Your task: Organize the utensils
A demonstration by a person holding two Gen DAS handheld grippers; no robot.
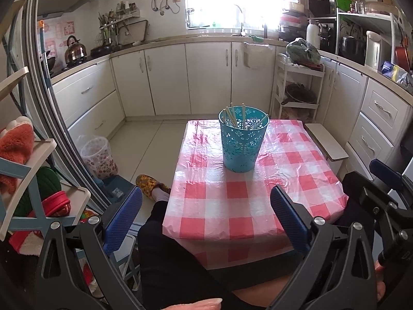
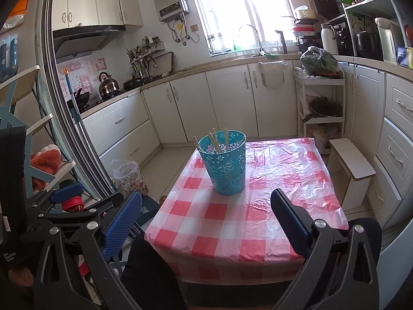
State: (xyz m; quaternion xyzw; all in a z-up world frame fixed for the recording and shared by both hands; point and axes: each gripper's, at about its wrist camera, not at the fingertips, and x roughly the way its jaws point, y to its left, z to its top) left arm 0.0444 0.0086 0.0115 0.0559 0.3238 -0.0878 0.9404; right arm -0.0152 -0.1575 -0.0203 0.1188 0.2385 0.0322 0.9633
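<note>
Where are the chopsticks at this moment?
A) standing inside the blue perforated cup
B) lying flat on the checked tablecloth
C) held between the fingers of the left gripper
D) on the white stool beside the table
A: the chopsticks stand inside the blue perforated cup on the red-and-white checked tablecloth; the left gripper and right gripper are both open and hold nothing.

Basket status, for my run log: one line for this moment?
basket: upright on table | chopsticks: inside | left gripper: open | right gripper: open

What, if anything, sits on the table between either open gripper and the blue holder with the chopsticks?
Nothing visible. Between the left gripper, the right gripper and the blue holder lies only bare checked tablecloth. The chopsticks already stand inside the holder.
</note>
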